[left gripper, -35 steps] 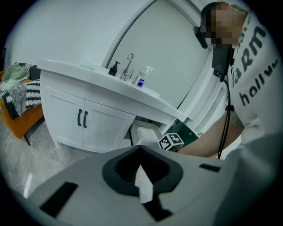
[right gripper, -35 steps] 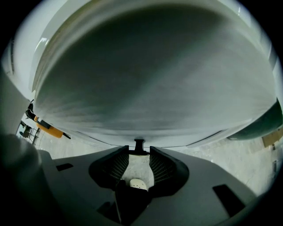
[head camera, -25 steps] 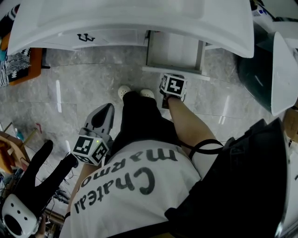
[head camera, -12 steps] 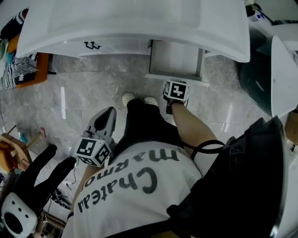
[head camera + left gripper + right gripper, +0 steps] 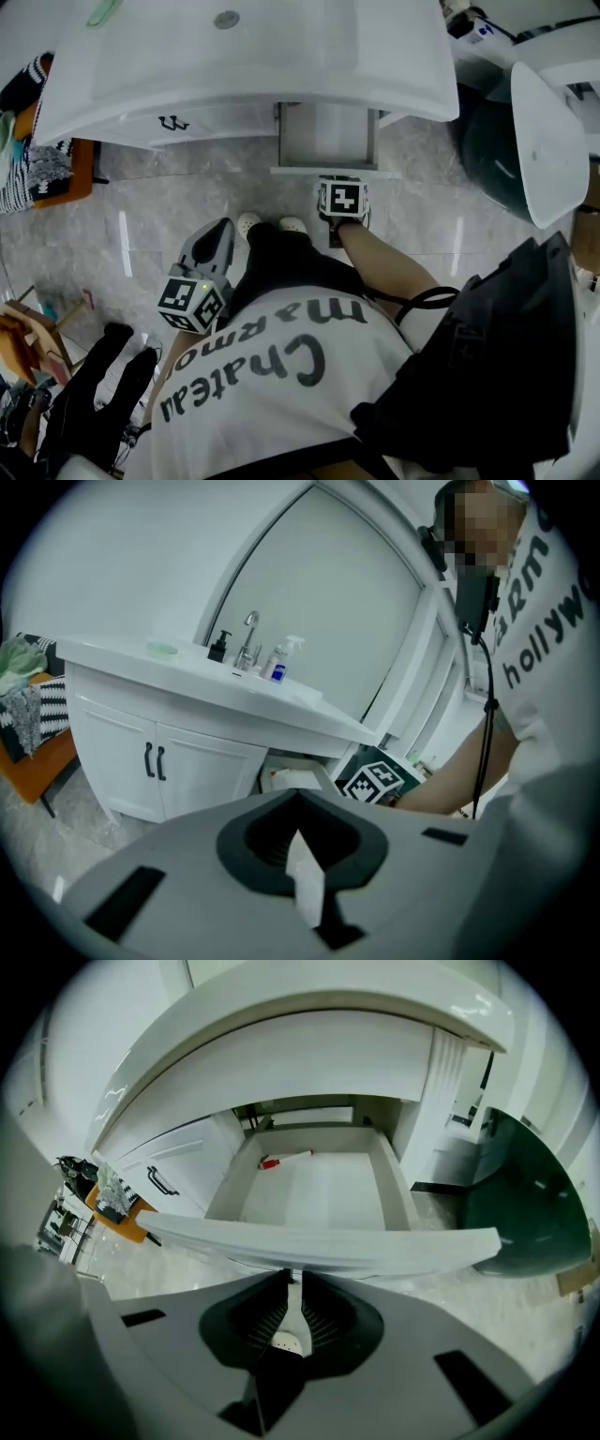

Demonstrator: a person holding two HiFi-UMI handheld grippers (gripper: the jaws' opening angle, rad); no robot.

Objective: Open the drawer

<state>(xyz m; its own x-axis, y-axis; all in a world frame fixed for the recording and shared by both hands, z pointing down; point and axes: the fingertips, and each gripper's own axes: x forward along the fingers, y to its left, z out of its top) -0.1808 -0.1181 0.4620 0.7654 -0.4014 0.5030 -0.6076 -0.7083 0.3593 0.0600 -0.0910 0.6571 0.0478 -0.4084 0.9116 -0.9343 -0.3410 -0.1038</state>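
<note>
Right tongs, just closing empty at lower centre, could have nudged the open drawer back in.

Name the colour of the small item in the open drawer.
The small item is red-tipped, otherwise white; right gripper view shows it best.

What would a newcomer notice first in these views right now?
The open drawer catches the eye first. It is pulled out from under the white vanity and is nearly empty, apart from a small red-and-white item at its back left. The right gripper sits close in front of the drawer's front panel; its jaws have just been closing, with nothing between them.
</note>
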